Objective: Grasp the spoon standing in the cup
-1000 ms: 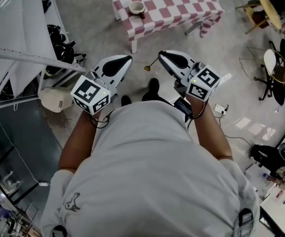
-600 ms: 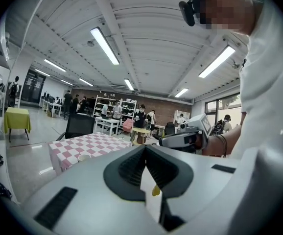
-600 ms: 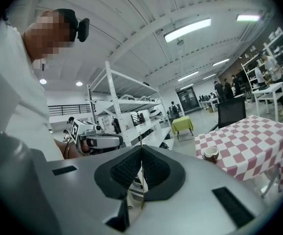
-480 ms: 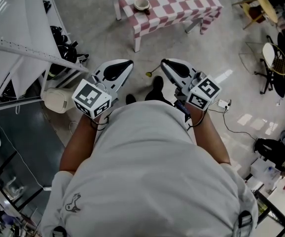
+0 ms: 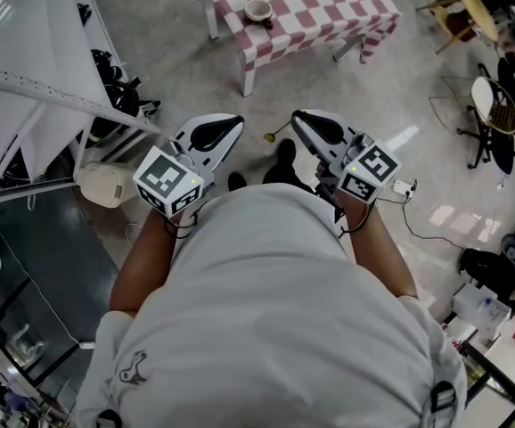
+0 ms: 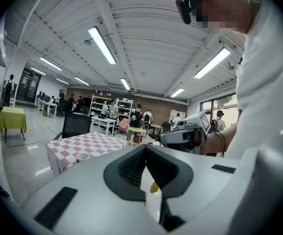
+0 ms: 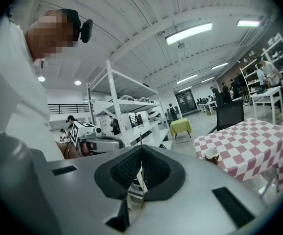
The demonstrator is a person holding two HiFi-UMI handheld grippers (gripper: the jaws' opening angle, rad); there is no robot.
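Table (image 5: 329, 7) and cup (image 5: 257, 10) are sitting farther off than a second ago; right gripper (image 5: 297, 116) is pinching the spoon (image 5: 272, 134), left gripper (image 5: 237, 120) is resting closed and empty, so the grasp appears done, with steady carriage next.

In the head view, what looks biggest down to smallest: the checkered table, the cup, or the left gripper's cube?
1. Checkered table, even though it's partly cut off.
2. Marker cube on the left gripper; it's nearer the camera, which makes it look bigger.
3. Cup.
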